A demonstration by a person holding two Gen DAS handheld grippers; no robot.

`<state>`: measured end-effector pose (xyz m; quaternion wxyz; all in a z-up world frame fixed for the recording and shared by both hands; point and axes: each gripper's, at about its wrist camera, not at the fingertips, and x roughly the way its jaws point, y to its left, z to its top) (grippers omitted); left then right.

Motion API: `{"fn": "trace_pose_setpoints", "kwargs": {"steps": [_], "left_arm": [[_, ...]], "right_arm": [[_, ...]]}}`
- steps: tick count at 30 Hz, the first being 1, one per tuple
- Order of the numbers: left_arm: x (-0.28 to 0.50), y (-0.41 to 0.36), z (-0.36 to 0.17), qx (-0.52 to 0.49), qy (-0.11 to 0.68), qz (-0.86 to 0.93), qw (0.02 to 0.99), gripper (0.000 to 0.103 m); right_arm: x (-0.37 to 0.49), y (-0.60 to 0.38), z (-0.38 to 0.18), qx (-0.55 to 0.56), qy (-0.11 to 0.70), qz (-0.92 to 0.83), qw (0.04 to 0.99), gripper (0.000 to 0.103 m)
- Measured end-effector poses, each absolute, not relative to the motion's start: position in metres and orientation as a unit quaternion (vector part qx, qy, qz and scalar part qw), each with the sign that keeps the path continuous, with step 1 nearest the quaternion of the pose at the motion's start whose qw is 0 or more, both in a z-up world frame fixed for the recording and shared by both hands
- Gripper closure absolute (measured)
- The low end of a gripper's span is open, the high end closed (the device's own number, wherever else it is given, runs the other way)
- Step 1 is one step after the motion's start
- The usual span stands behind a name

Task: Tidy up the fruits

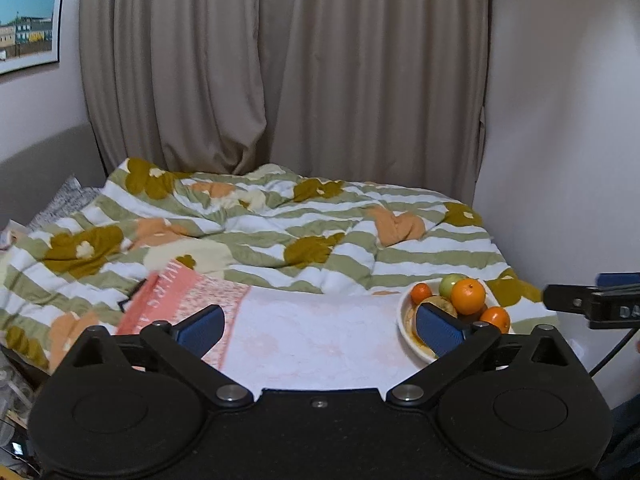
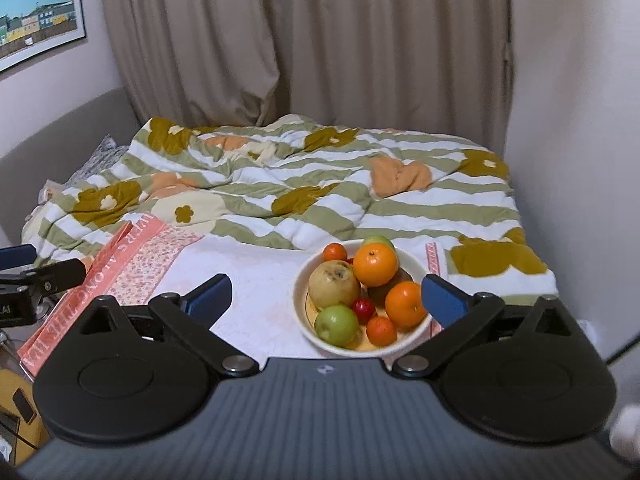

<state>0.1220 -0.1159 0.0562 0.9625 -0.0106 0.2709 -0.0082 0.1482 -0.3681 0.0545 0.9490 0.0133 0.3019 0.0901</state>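
A cream bowl [image 2: 301,280] of fruit stands on a white and pink towel [image 2: 256,280] on the bed. It holds a yellow-brown pear [image 2: 334,284], two large oranges [image 2: 375,264], a green apple [image 2: 337,325], small tangerines [image 2: 382,330] and a small red fruit [image 2: 363,307]. My right gripper [image 2: 326,296] is open and empty, its fingers either side of the bowl's near part, just above it. My left gripper [image 1: 320,330] is open and empty over the towel [image 1: 320,332], with the bowl [image 1: 404,312] at its right finger.
A striped, flowered quilt [image 2: 320,184] covers the bed behind the towel. Beige curtains [image 2: 304,40] hang at the back and a white wall [image 2: 572,100] borders the right. The other gripper shows at the edge of each view, right [image 1: 592,304] and left [image 2: 36,284].
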Motion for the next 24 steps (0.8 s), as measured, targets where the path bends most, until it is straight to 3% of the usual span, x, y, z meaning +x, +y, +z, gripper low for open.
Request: {"fn": "trace_pose_setpoints", "kwargs": {"steps": [24], "left_arm": [[0.058,-0.051,0.05,0.004,0.27,-0.04,0.962,0.0]], "right_arm": [[0.055,-0.285,0.045,0.008,0.33,0.017,0.944,0.0]]}}
